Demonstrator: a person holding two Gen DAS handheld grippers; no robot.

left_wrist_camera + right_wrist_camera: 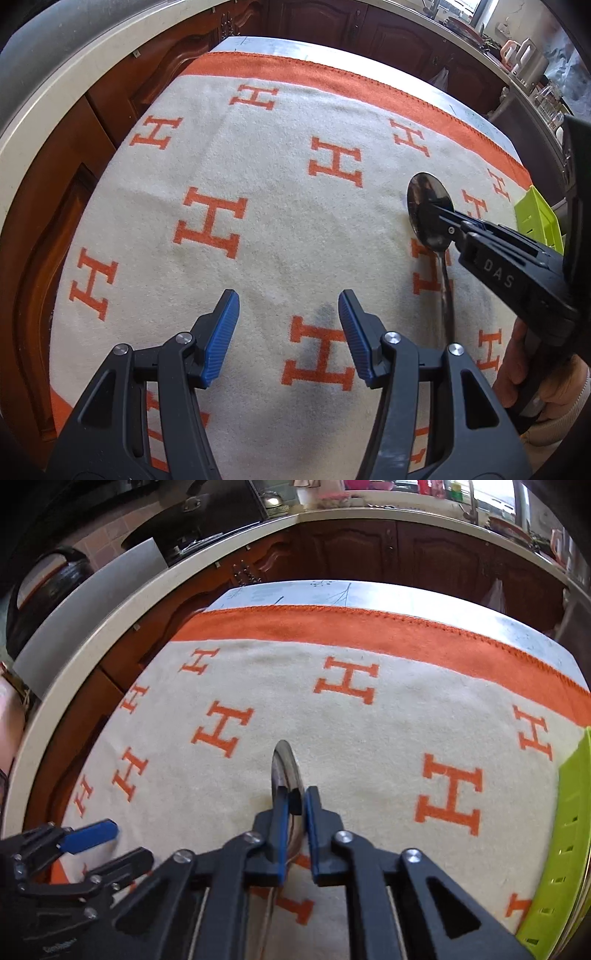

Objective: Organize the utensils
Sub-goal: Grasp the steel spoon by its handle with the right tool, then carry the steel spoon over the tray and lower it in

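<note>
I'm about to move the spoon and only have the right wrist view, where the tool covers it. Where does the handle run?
Observer: The right tool grips the spoon by its bowl. The handle runs back below the tool, toward the hand.
Operator: Is the left tool carrying anything?
Observer: No. The left tool is open, with only the cloth showing between its pads.

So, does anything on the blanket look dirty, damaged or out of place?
Yes: a dark grey smudge stains the blanket between the open left gripper fingers. Otherwise only the spoon, clamped at its bowl by the right gripper.
</note>
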